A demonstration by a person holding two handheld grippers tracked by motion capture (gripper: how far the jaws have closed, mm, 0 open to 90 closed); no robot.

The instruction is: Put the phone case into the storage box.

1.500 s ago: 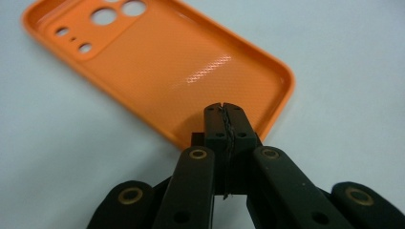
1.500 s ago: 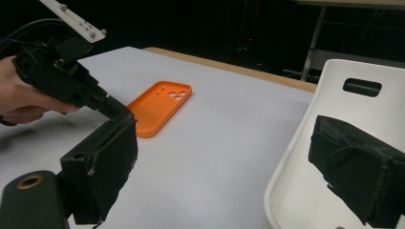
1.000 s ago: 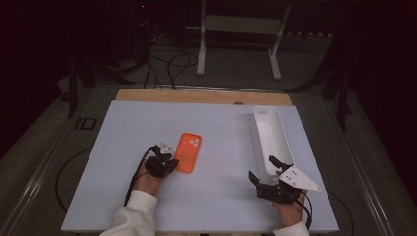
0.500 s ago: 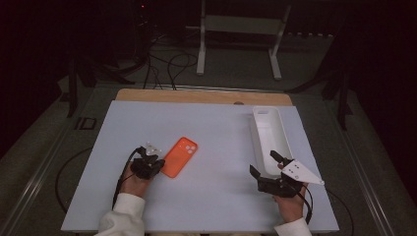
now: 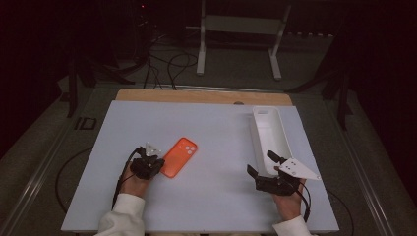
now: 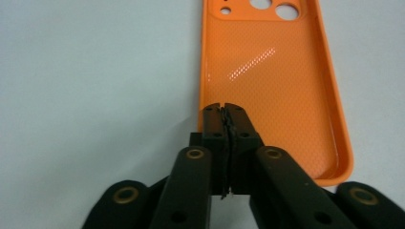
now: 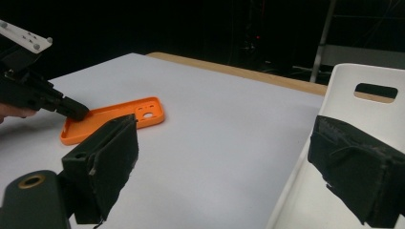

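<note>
Left gripper (image 6: 224, 112): jaws pressed together, tips at the near left rim of the orange phone case (image 6: 272, 86), nothing visibly between them. Case lies open side up on the white table (image 5: 216, 196), left of centre. Right gripper (image 5: 265, 164): jaws spread wide, straddling the near end of the white tray (image 5: 270, 132).

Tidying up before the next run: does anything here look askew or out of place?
The orange phone case lies hollow side up, askew to the table edges. The white tray sits roughly square. Nothing looks spilled or damaged.
</note>
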